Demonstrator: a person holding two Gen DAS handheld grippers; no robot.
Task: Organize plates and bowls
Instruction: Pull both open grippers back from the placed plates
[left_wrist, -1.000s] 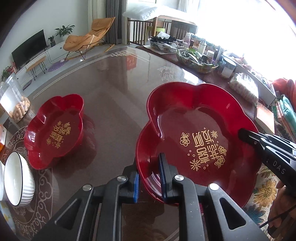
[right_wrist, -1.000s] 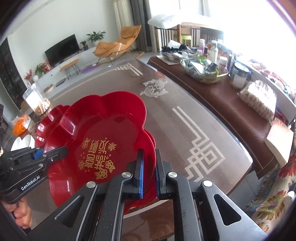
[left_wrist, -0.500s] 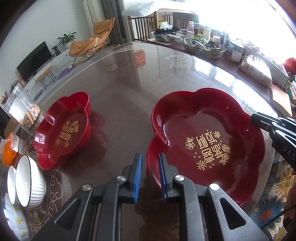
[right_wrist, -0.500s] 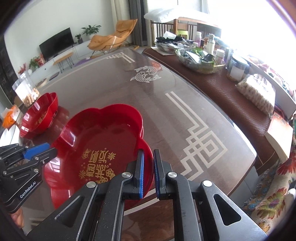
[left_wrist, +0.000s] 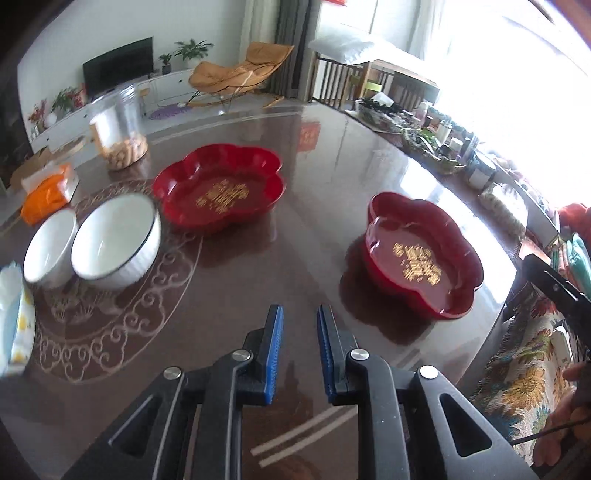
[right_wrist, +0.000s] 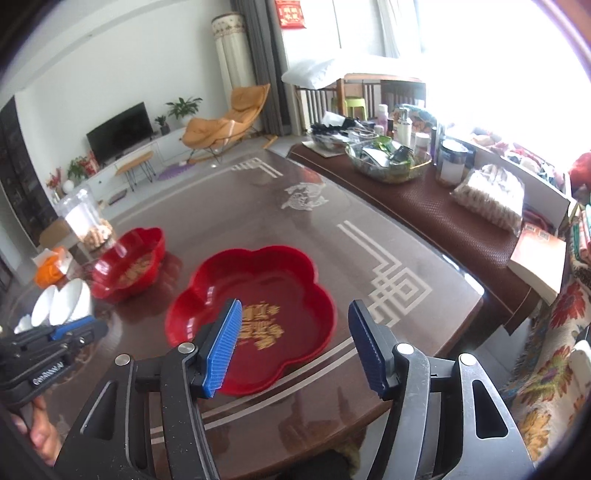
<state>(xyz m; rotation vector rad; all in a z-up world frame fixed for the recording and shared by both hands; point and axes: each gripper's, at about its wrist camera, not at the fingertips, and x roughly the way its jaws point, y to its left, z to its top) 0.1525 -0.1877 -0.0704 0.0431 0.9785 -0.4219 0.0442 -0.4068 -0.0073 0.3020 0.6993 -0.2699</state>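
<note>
Release is done: the right claw (right_wrist: 293, 345), jaws just sprung wide and empty, hangs above the red flower-shaped plastic plate (right_wrist: 255, 317) resting on the bench (right_wrist: 229, 206), the left claw (left_wrist: 300, 349) narrow and empty, free for stacking.

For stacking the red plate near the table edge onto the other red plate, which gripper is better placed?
Probably the right gripper: it hovers just above the near red plate, jaws open. The left gripper is over bare table, with both that plate and the far red plate farther ahead.
</note>
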